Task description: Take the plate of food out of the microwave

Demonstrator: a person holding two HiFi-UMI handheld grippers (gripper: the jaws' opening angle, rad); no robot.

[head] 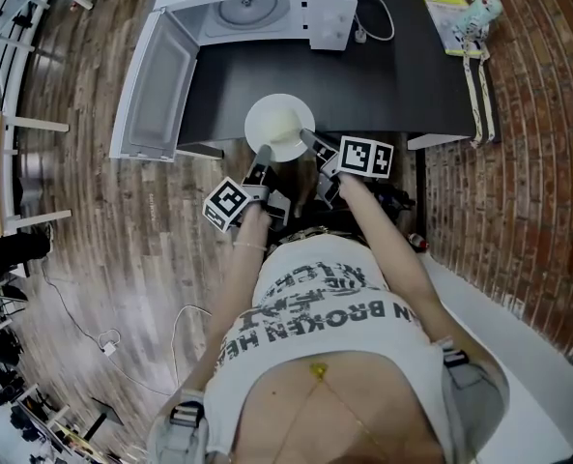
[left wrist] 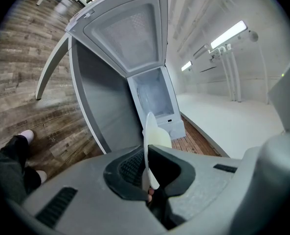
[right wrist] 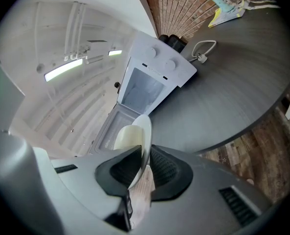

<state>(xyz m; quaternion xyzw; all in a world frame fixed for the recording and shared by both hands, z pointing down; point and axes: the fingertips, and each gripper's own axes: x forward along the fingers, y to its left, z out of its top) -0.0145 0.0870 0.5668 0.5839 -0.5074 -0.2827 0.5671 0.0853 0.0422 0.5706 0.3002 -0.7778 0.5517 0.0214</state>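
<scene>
Both left claw [head: 261,152] and right claw [head: 308,137] tight on plate [head: 254,120] rim

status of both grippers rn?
Left gripper: closed on the plate rim.
Right gripper: closed on the plate rim too.

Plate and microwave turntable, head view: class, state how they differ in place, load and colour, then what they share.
Place: the plate is outside, over the near edge of the dark table, with the left gripper and right gripper shut on its rim; the turntable lies inside the open microwave. Load: the plate carries pale food; the turntable is bare. Colour: the plate is white, the turntable greyish. Both are round.
</scene>
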